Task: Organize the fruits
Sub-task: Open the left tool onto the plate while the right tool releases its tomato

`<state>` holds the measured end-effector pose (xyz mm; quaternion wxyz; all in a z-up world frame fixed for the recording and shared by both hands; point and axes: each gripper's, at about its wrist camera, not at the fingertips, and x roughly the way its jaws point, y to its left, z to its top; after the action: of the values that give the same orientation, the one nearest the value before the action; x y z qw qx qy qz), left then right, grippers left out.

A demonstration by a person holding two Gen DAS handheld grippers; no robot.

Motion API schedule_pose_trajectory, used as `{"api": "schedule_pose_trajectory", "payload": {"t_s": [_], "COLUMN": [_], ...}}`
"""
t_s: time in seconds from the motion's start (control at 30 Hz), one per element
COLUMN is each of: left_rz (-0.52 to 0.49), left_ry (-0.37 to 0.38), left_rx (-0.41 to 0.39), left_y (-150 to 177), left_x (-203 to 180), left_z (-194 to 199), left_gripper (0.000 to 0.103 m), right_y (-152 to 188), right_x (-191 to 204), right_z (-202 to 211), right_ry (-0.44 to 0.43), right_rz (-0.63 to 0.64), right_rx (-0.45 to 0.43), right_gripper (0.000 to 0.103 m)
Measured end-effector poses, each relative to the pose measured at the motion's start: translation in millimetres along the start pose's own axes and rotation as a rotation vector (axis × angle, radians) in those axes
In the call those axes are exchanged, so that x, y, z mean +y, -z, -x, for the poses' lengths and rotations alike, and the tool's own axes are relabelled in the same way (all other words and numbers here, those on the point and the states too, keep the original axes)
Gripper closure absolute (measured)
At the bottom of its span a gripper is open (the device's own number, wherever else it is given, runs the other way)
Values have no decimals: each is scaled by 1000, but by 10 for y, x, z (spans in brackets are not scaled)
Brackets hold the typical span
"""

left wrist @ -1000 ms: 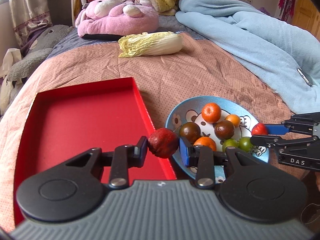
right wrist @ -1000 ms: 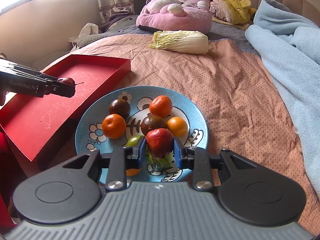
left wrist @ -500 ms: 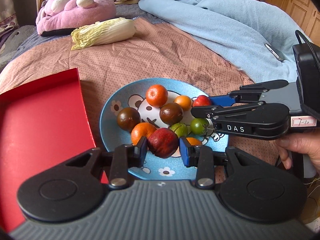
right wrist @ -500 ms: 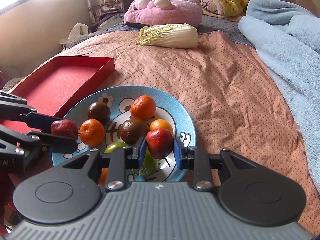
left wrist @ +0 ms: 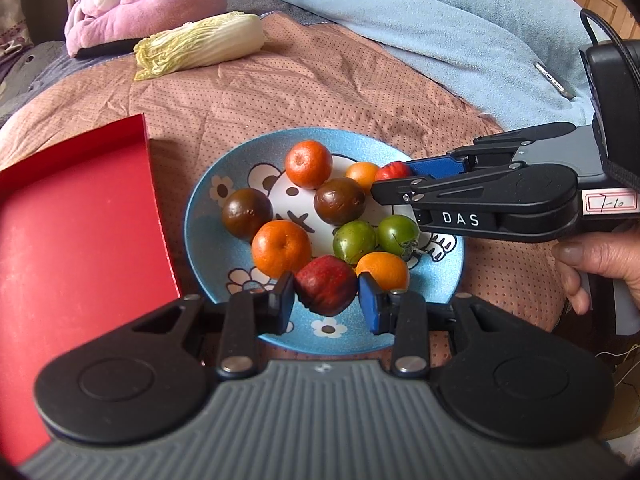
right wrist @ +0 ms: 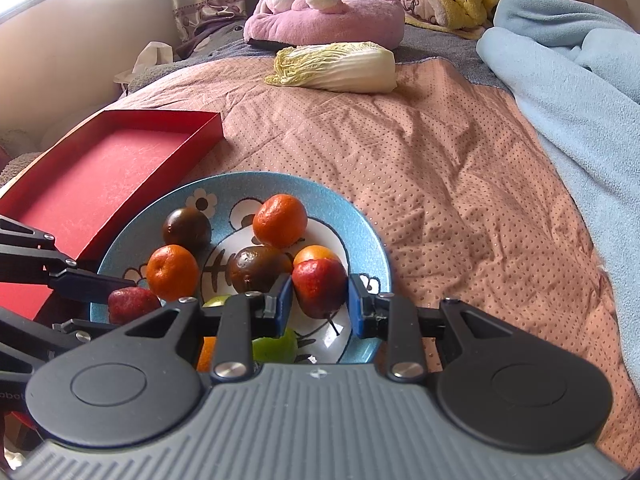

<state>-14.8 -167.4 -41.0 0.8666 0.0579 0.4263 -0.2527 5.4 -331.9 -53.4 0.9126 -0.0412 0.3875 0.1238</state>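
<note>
Pinching red fruit each, left gripper (left wrist: pixel 326 298) and "DAS"-lettered right gripper (right wrist: pixel 319 302) jaws over plate (left wrist: pixel 208 248).

Orange, dark brown, green and red fruits (left wrist: pixel 282 247) fill a blue flower-patterned plate (left wrist: pixel 208 256) beside a red tray (left wrist: pixel 76 232) on a pink dotted bedspread (right wrist: pixel 460 184).

A home bedroom, bed with dotted pink quilt (right wrist: pixel 460 184), rumpled blue blanket (right wrist: pixel 580 80) at right, plush toys (right wrist: pixel 324 12) at top, curtained window upper left.

"das" in white on the right tongs (left wrist: pixel 394 178); handwritten "t-10" label (left wrist: pixel 610 203) behind
</note>
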Motion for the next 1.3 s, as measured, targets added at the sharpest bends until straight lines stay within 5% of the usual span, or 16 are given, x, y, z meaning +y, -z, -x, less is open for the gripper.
{"api": "schedule_pose_trajectory", "payload": {"t_s": [0.17, 0.27, 0.33, 0.4, 0.73, 0.83, 1.3], "left_rz": [9, 20, 21, 17, 20, 3, -18], "left_ry": [-1, -8, -26, -36, -70, -97, -91], "left_rx": [7, 2, -13, -28, -39, -69, -93], "left_y": [11, 10, 10, 13, 40, 81, 236], "left_x": [10, 19, 16, 11, -12, -38, -120], "left_z": [-2, 10, 37, 63, 175, 256, 482], "left_gripper": [65, 60, 47, 39, 36, 21, 20], "right_y": [-6, -6, -6, -17, -27, -20, -12], "right_x": [14, 30, 47, 61, 118, 132, 176], "right_z": [29, 100, 184, 224, 470, 545, 832], "right_ry": [6, 30, 54, 55, 40, 32, 29], "right_rz": [-4, -11, -10, -9, -35, -43, -44], "right_rx": [-5, -38, -77, -81, -107, -110, -124], "right_gripper": [66, 10, 3, 2, 0, 0, 0]}}
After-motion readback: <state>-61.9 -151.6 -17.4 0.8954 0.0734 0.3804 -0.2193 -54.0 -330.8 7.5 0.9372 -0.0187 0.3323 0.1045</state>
